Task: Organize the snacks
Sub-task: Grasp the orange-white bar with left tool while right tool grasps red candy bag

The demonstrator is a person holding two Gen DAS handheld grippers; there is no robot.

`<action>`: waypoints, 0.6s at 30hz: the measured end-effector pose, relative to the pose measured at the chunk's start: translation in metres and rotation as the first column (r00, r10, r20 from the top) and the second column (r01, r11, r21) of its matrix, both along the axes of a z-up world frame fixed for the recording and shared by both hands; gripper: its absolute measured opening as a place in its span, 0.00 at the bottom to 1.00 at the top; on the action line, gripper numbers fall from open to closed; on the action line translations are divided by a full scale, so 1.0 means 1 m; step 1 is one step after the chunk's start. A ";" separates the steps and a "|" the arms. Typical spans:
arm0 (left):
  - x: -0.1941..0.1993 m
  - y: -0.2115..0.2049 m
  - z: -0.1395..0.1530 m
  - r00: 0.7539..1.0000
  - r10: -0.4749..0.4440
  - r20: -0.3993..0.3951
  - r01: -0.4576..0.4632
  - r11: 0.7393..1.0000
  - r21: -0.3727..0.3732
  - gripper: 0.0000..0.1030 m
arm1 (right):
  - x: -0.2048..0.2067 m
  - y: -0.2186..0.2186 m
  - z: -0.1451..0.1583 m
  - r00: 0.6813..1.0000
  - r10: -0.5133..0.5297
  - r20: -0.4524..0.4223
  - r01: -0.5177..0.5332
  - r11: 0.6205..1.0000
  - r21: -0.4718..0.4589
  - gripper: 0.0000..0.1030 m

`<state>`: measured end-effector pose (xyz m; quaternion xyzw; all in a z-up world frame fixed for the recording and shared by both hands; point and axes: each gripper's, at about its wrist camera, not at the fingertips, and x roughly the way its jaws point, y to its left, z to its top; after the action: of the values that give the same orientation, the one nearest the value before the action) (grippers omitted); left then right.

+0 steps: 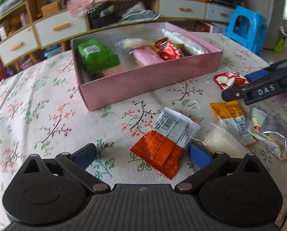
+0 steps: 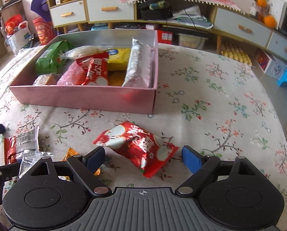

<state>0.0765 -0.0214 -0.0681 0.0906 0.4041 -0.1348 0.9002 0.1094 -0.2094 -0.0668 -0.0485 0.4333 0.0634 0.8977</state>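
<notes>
**Loose snack packets in front of a half-filled pink box**

On the floral tablecloth (image 1: 37, 104), the pink box (image 1: 143, 82) sits far left of centre, holding a green packet (image 1: 97, 56), a pink bar (image 1: 147, 56), a red foil packet (image 1: 169, 50) and a long white packet (image 1: 185, 40). Nearer, the left gripper (image 1: 142, 156) stands wide open with nothing gripped, an orange-and-white packet (image 1: 162, 142) lying flat between its fingers. Further right, the right gripper (image 2: 143, 156) is also spread wide and empty, around a crinkled red packet (image 2: 137, 144) printed with white rounds.
</notes>
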 end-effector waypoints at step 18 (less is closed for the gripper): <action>0.008 -0.006 0.018 0.993 0.097 -0.069 -0.101 0.993 -0.061 0.38 | -0.005 0.005 0.010 0.998 0.067 -0.010 -0.066 0.994 0.089 0.42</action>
<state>0.0843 -0.0274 -0.0504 0.0368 0.4329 -0.1057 0.8945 0.1040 -0.2043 -0.0572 -0.0227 0.4342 0.1127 0.8935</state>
